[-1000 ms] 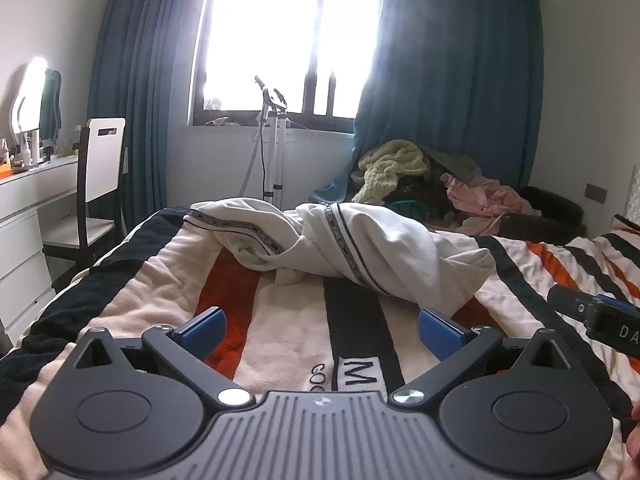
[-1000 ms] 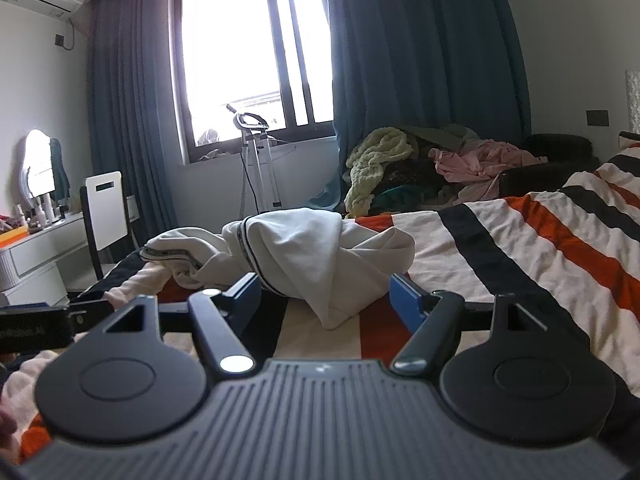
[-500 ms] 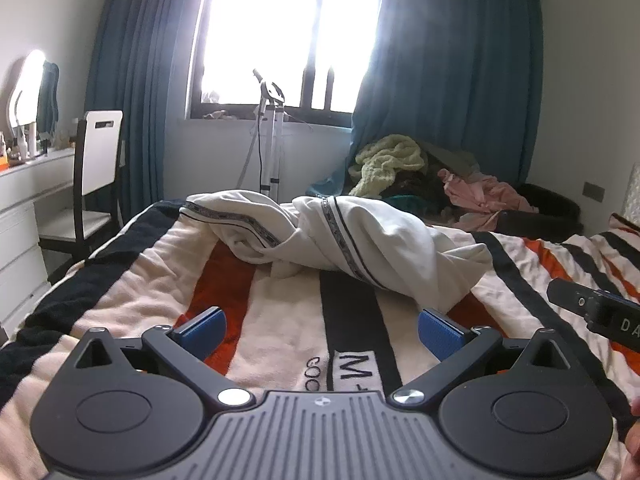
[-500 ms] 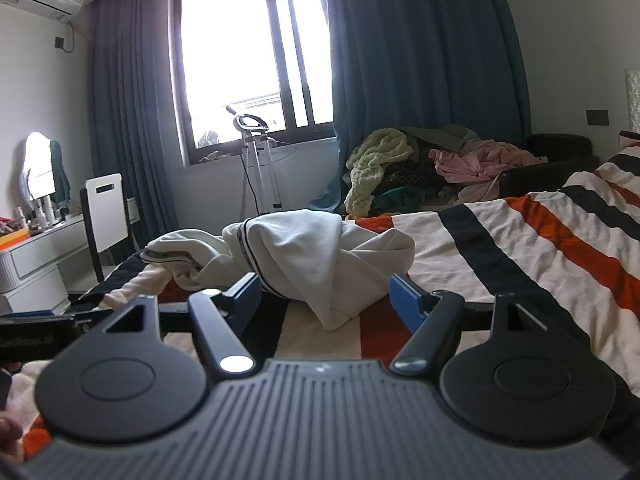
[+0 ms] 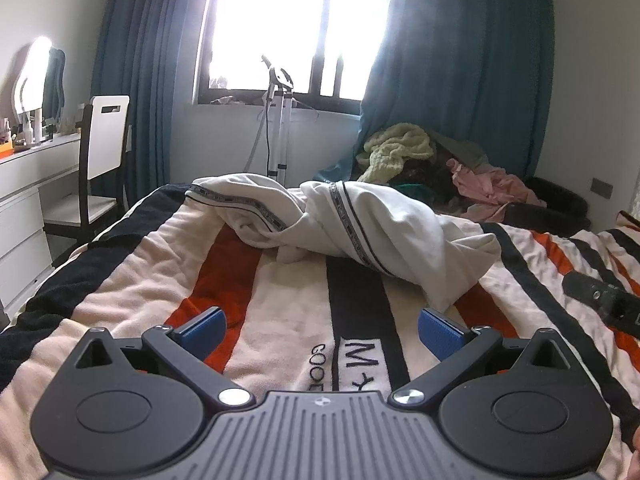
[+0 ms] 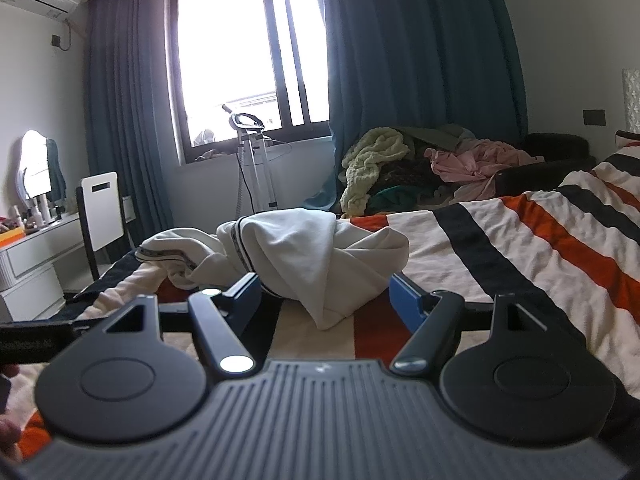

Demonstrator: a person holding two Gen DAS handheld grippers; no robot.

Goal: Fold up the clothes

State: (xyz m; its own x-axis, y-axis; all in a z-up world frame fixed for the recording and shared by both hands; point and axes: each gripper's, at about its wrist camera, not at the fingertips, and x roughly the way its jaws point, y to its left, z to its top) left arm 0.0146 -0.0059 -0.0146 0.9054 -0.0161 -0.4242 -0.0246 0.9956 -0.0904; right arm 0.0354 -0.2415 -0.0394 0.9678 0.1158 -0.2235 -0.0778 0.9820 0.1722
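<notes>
Left wrist view: the window (image 5: 304,28) is blowing out to white, so nothing beyond the glass is readable. The far pile of clothes (image 5: 444,168) against the curtain is lying in shadow, and I am only making out a pale green knit and something pink in it. The lettering on the striped blanket (image 5: 280,320) is being cut off by my tongs' body. At the right edge a black piece of my right gripper (image 5: 604,300) is poking into the picture, mostly cropped. My left gripper (image 5: 320,330) is standing wide, its blue pads well apart with only blanket between them. The white garment (image 5: 360,224), crumpled in a heap with a patterned trim band running across it, is lying on the blanket ahead of the pads, its nearest corner drooping toward the right pad without touching it.

Right wrist view: the left side is dim, and the dresser (image 6: 36,256) items are too small to tell apart. A blurred black bar is crossing the left edge. My right gripper (image 6: 324,300) is also gaping wide, gripping nothing. The white garment (image 6: 296,256) is sitting just beyond the pads, its lowest fold hanging down into the gap between them; I cannot tell whether it is brushing either one.
</notes>
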